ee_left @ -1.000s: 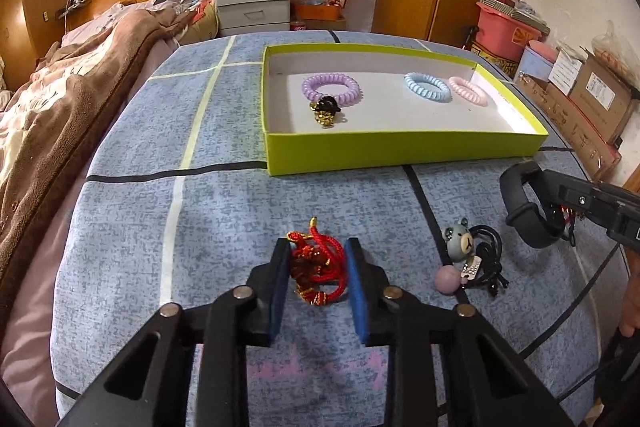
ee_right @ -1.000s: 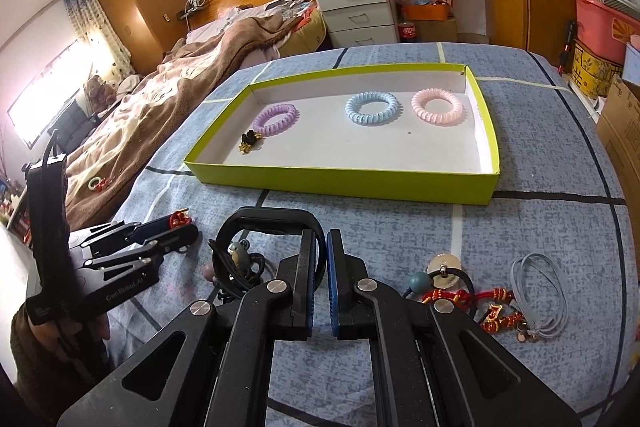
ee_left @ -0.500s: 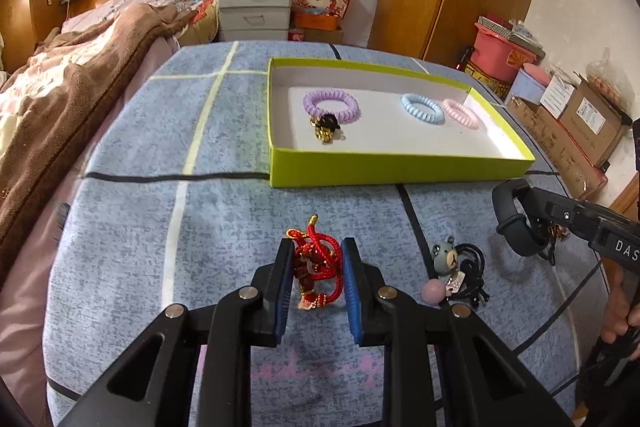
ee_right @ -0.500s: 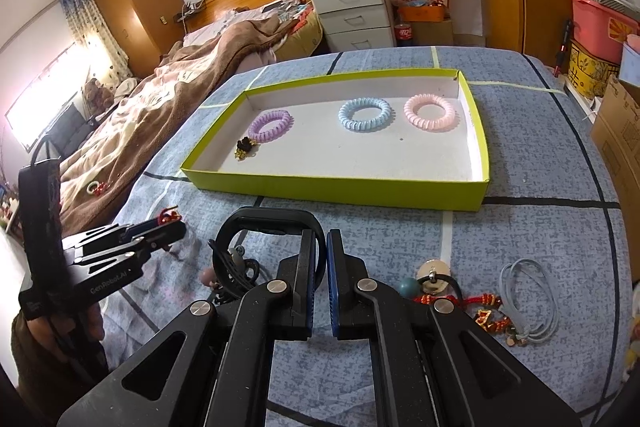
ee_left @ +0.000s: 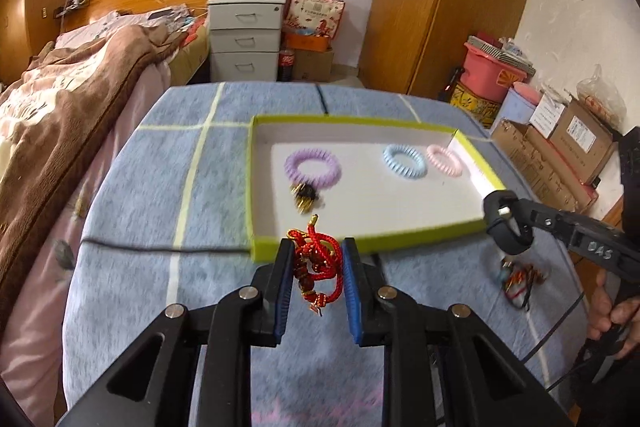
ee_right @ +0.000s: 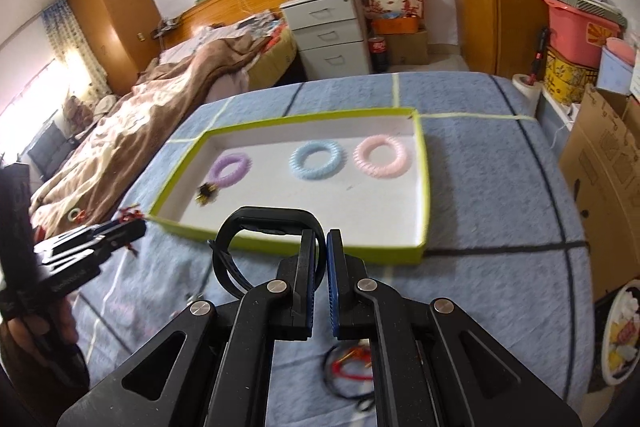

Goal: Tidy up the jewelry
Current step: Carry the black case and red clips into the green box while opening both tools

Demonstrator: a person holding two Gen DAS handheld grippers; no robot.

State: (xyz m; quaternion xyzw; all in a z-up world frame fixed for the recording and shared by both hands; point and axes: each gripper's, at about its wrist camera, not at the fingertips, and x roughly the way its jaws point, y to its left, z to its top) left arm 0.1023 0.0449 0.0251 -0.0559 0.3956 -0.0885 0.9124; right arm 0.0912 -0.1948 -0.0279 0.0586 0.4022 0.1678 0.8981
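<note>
My left gripper (ee_left: 316,259) is shut on a red cord bracelet (ee_left: 318,263) with gold bits, held above the blue cloth just before the near wall of the yellow-green tray (ee_left: 320,247). My right gripper (ee_right: 320,247) is shut on a black band (ee_right: 256,231) and holds it in the air before the tray (ee_right: 424,187). It also shows in the left wrist view (ee_left: 510,231). In the tray lie a purple coil ring (ee_left: 313,167), a blue one (ee_left: 405,161), a pink one (ee_left: 444,159) and a black-and-gold charm (ee_left: 306,195).
Loose red and black cords (ee_left: 520,277) lie on the blue cloth at the right; more show under my right gripper (ee_right: 348,371). A bed with a brown blanket (ee_left: 60,115) is to the left. Cardboard boxes (ee_left: 560,147) stand to the right.
Both grippers have risen and moved forward toward the tray, each carrying its piece. The red bracelet has left the cloth. The bear charm and black cords are out of the left view.
</note>
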